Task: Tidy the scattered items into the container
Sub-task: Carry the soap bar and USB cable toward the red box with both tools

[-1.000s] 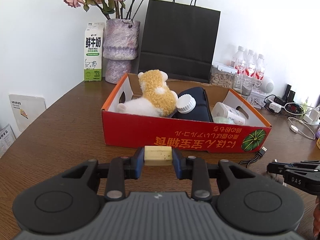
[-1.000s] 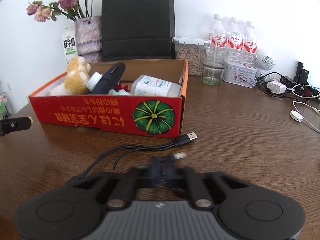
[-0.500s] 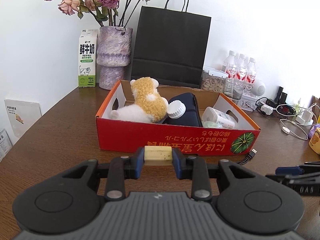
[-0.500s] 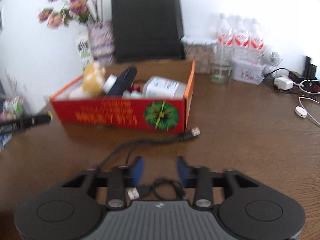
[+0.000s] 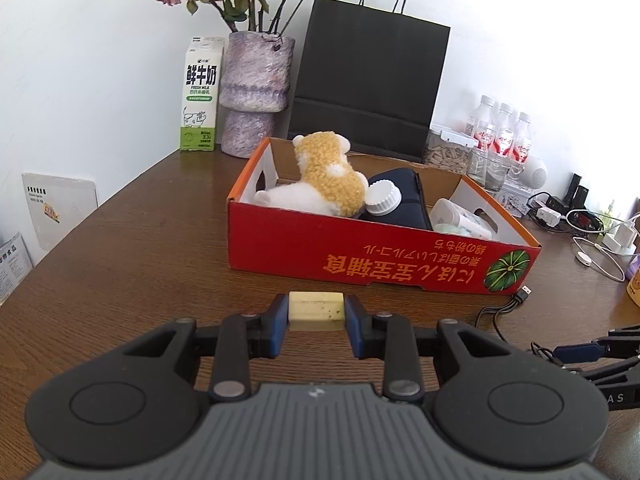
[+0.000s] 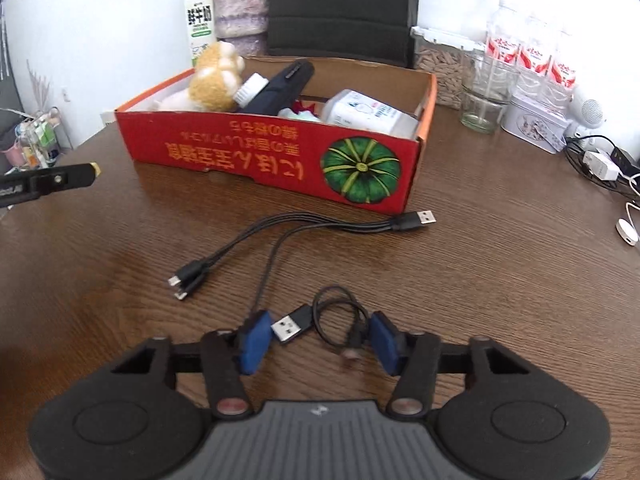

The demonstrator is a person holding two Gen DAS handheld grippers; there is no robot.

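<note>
The left gripper [image 5: 316, 312] pinches a pale yellow block [image 5: 316, 307] between its blue fingers [image 5: 279, 323], just in front of the red cardboard box [image 5: 360, 256] on the brown bench [image 5: 140, 248]. The right gripper [image 6: 318, 338] has its fingers [image 6: 254, 338] spread and closing around a short black USB cable [image 6: 320, 316] lying loose on the bench, not yet pressing it. A branched black cable [image 6: 304, 228] lies between that and the box, which holds a plush toy [image 6: 216, 80], a dark pouch [image 6: 280, 88] and a white bottle [image 6: 364, 114].
</note>
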